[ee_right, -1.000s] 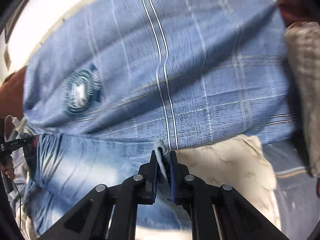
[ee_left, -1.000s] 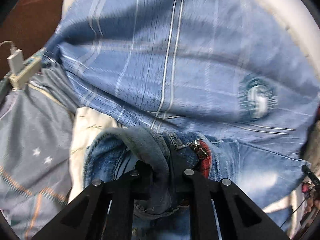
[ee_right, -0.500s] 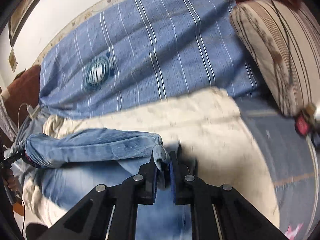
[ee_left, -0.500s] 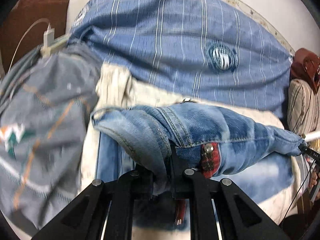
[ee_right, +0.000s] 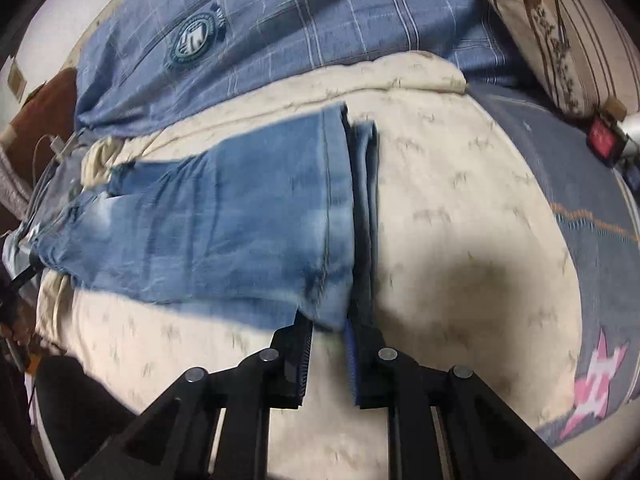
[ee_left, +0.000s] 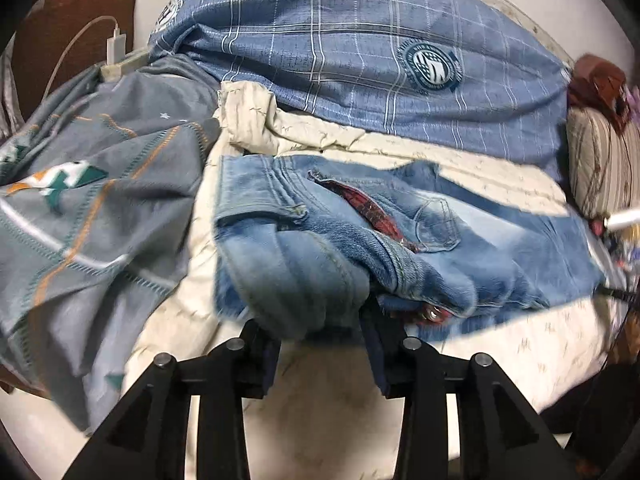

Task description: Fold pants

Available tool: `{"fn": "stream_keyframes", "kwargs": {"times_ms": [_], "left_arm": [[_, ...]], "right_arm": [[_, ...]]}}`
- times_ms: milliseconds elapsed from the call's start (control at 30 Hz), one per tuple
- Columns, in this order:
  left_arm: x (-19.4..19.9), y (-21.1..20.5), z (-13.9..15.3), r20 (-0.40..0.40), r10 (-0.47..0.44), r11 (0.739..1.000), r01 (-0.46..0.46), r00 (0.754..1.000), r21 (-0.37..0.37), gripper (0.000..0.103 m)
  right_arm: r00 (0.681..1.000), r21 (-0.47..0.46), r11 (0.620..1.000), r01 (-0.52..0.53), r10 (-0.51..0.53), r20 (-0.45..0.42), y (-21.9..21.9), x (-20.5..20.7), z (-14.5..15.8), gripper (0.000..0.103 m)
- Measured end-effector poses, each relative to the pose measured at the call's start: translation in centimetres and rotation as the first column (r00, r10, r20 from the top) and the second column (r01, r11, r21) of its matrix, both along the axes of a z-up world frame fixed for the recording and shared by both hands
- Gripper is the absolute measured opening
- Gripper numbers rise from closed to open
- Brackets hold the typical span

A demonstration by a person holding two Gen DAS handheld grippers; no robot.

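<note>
On the bed, close to the cameras, both tongs are letting go of the jeans (ee_left: 400, 240). The left tongs (ee_left: 320, 336) are spreading apart, with the bunched waist end sitting loose between them and no pad pressing on it. The right tongs (ee_right: 328, 344) are also opening, just a little, with the hem corner of the legs between them. I judge that neither one is pinching the denim now.

The jeans lie folded along their length on the cream quilt (ee_right: 440, 200), with the waist at the left hand's end and the hems at the right hand's end. A grey patterned blanket (ee_left: 100, 208) lies beside the waist. Farther back is a blue checked duvet (ee_left: 340, 40), and a striped pillow (ee_right: 560, 20) sits at the far right.

The waist is lumpy, so it could flop open when the left tongs pull away. A pad could also snag the hem and drag the legs crooked.

The duvet has a round badge (ee_left: 430, 66), but its words are too small to read.
</note>
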State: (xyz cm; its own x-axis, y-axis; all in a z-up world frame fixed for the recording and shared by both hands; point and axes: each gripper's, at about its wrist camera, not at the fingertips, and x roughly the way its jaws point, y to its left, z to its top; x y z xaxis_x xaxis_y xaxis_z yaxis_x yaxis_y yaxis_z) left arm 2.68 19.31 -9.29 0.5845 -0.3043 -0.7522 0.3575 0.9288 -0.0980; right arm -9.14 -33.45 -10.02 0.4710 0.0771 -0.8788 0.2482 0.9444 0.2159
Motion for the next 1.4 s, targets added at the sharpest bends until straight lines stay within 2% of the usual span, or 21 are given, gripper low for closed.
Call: {"fn": "stream_keyframes", "kwargs": {"times_ms": [100, 200, 267, 300, 333, 367, 400, 467, 567, 700, 767, 800, 867, 900, 933, 1000, 1067, 1200, 1300, 1400], "left_arm": [[-2.2, 0.0, 1.6, 0.078, -0.012, 0.997, 0.006, 0.997, 0.08, 0.04], [-3.7, -0.6, 4.5, 0.181, -0.023, 0.998, 0.013, 0.983, 0.058, 0.041], [-4.5, -1.8, 6.5, 0.246, -0.032, 0.999, 0.033, 0.969, -0.002, 0.047], [-4.7, -2.6, 7.2, 0.26, -0.042, 0.998, 0.051, 0.965, -0.026, 0.054], [-4.8, -3.6, 7.5, 0.268, -0.052, 0.997, 0.064, 0.962, -0.036, 0.062], [-4.8, -5.2, 7.5, 0.274, -0.071, 0.996, 0.083, 0.959, -0.035, 0.065], [-4.7, -6.6, 7.2, 0.272, -0.086, 0.995, 0.097, 0.959, -0.028, 0.068], [-4.2, -9.9, 5.4, 0.23, -0.114, 0.993, 0.116, 0.966, 0.005, 0.069], [-2.9, -14.0, 1.7, 0.115, -0.125, 0.991, 0.119, 0.985, 0.058, 0.068], [-1.7, -16.4, -1.5, 0.005, -0.119, 0.992, 0.119, 0.993, 0.044, 0.068], [-1.1, -16.6, -2.6, -0.041, -0.108, 0.993, 0.11, 0.993, 0.043, 0.068], [-0.9, -16.5, -3.0, -0.056, -0.106, 0.993, 0.109, 0.993, 0.042, 0.069], [-0.5, -16.3, -3.9, -0.08, -0.096, 0.994, 0.099, 0.992, 0.035, 0.068], [-0.3, -16.4, -4.4, -0.088, -0.092, 0.995, 0.095, 0.992, 0.027, 0.068], [-0.2, -16.4, -4.8, -0.091, -0.09, 0.995, 0.093, 0.992, 0.026, 0.068], [-0.7, -16.9, -4.9, -0.064, -0.105, 0.992, 0.109, 0.992, 0.068, 0.068], [-1.4, -17.9, -5.0, -0.03, -0.141, 0.983, 0.144, 0.989, 0.112, 0.068], [-1.4, -18.6, -5.2, -0.036, -0.166, 0.979, 0.169, 0.985, 0.109, 0.068], [-1.2, -18.3, -5.1, -0.031, -0.166, 0.98, 0.169, 0.986, 0.109, 0.068], [-0.9, -17.7, -5.1, -0.032, -0.154, 0.981, 0.157, 0.988, 0.112, 0.068]], "right_arm": [[0.998, 0.022, 1.0, -0.004, 0.003, 0.058, -0.8, -1.2, 1.6, 0.017], [0.988, 0.061, 0.998, 0.007, -0.016, 0.151, -1.1, -0.8, 3.5, 0.017], [0.977, 0.089, 0.996, 0.014, -0.033, 0.21, -1.1, 0.2, 4.6, 0.025], [0.974, 0.097, 0.995, 0.021, -0.042, 0.224, -1.1, 0.9, 4.8, 0.041], [0.967, 0.103, 0.994, 0.041, -0.065, 0.246, -1.1, 1.7, 4.9, 0.071], [0.958, 0.106, 0.992, 0.063, -0.09, 0.271, -1.1, 2.2, 5.0, 0.077], [0.951, 0.109, 0.99, 0.086, -0.114, 0.287, -1.2, 2.9, 4.9, 0.078], [0.946, 0.129, 0.983, 0.13, -0.161, 0.279, -1.7, 5.0, 4.4, 0.078], [0.947, 0.09, 0.979, 0.181, -0.198, 0.251, -2.2, 7.6, 3.7, 0.076], [0.959, 0.032, 0.981, 0.189, -0.192, 0.206, -2.8, 10.9, 2.2, 0.065], [0.971, 0.029, 0.984, 0.176, -0.178, 0.157, -3.0, 12.4, 0.5, 0.05], [0.977, 0.017, 0.986, 0.169, -0.169, 0.132, -2.9, 12.9, -0.3, 0.036], [0.979, -0.025, 0.985, 0.172, -0.168, 0.116, -2.7, 13.3, -1.2, 0.028], [0.977, -0.033, 0.983, 0.18, -0.175, 0.121, -2.8, 13.2, -1.1, 0.018], [0.975, -0.025, 0.982, 0.185, -0.18, 0.131, -2.9, 12.9, -0.9, 0.015], [0.97, -0.038, 0.981, 0.191, -0.182, 0.163, -2.9, 12.3, -0.2, 0.007], [0.968, -0.08, 0.979, 0.189, -0.172, 0.182, -2.4, 11.7, 0.3, 0.006], [0.967, -0.136, 0.966, 0.218, -0.195, 0.163, -2.2, 11.1, 0.4, 0.005], [0.962, -0.124, 0.96, 0.25, -0.231, 0.146, -2.8, 11.0, -0.2, 0.005], [0.94, -0.05, 0.947, 0.318, -0.309, 0.143, -3.6, 11.1, -0.3, 0.008]]}}
